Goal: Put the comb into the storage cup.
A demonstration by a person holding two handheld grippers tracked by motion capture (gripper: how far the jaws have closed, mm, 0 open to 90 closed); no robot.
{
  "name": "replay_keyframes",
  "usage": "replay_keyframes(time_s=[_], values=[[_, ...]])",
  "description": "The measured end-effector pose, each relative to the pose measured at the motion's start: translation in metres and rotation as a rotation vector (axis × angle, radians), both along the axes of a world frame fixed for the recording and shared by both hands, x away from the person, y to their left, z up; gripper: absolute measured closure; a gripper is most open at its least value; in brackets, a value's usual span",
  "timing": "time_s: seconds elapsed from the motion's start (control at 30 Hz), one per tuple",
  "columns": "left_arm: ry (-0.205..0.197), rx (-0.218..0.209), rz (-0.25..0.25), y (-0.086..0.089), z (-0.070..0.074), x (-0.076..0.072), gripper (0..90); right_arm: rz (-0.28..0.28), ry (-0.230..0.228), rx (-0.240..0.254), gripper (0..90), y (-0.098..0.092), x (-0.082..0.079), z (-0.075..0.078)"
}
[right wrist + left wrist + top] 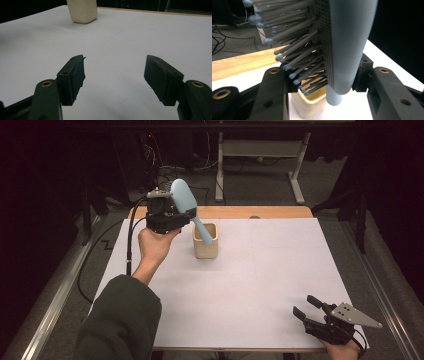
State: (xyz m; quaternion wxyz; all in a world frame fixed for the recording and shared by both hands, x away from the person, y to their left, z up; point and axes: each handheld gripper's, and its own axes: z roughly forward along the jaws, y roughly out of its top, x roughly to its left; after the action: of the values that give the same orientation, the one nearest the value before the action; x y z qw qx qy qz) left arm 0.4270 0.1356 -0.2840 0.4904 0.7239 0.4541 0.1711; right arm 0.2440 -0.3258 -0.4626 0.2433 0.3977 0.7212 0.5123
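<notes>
A light blue hairbrush (183, 199) is held tilted, head up and handle down, with my left gripper (187, 215) shut on the lower part of its head. The handle tip sits at the mouth of a cream square cup (205, 241) on the white table. In the left gripper view the brush (349, 45) is clamped between the black jaws of my left gripper (324, 75), bristles to the left, with the cup (312, 106) below. My right gripper (303, 305) rests at the table's front right, open with nothing in it. In its own view my right gripper (115, 67) faces the cup (82, 10).
A white sheet (260, 275) covers the table, with a wooden strip (240, 212) along its far edge. A black cable (129, 240) trails from the left gripper off the table's left side. A desk frame (260, 150) stands on the floor behind.
</notes>
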Motion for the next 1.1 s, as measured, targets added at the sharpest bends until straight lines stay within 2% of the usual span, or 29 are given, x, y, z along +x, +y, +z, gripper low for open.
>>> replay_keyframes(time_s=[0.3,0.63,1.1], values=[[-0.007,0.022,0.012,-0.008,0.003,0.009,52.3,0.001,-0.002,-0.001,33.5,0.000,0.000,0.000],[-0.007,0.019,0.037,-0.013,0.003,0.019,52.3,-0.002,-0.001,0.000,33.4,0.000,-0.001,0.000],[0.012,0.030,0.065,-0.015,-0.005,0.032,52.2,-0.003,-0.003,0.002,33.4,-0.001,0.000,0.000]])
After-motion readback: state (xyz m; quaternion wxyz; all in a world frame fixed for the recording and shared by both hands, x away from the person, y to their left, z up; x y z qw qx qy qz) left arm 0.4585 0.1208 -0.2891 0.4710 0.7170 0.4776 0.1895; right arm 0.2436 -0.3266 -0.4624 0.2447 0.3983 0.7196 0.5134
